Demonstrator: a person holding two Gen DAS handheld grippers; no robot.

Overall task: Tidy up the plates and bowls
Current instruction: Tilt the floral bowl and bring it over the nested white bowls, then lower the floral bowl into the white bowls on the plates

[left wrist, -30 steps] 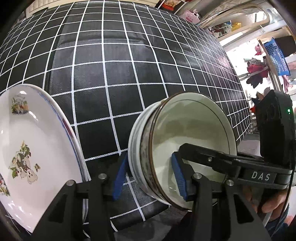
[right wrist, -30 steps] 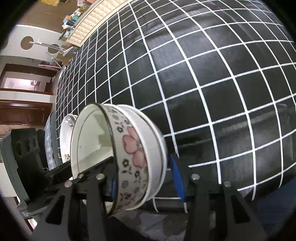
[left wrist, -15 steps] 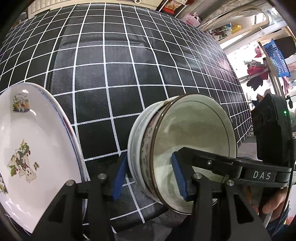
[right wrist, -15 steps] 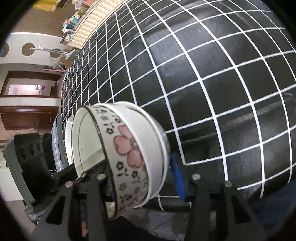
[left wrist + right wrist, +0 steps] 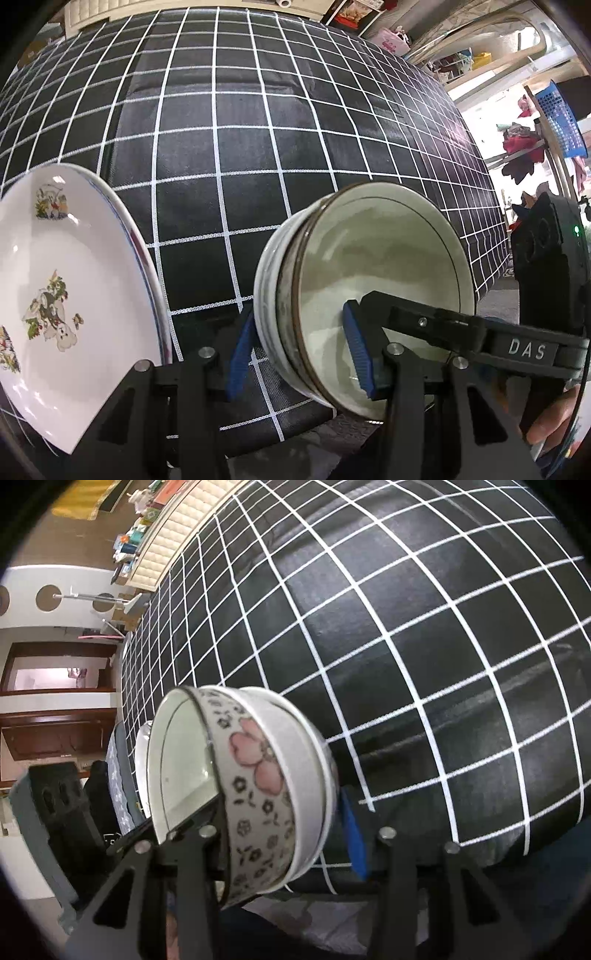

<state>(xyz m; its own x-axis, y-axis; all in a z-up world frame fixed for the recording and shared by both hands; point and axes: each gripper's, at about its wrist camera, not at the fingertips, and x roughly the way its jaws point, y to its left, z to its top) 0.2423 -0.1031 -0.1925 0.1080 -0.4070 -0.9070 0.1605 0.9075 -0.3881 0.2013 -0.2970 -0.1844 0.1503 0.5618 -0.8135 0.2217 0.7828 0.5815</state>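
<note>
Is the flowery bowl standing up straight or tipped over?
Tipped. The flowery bowl sits nested in a plain bowl, rim facing sideways, so its inside shows from the left wrist view.

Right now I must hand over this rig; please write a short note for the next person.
Left tongs: shut on the wall of two nested bowls, tipped on edge.
Right tongs: closing on the same bowls, one finger inside.
Plate: on the checked cloth, left of them.
Done: bowls nested.
Left to do: set the bowls down and tidy the plate.
</note>
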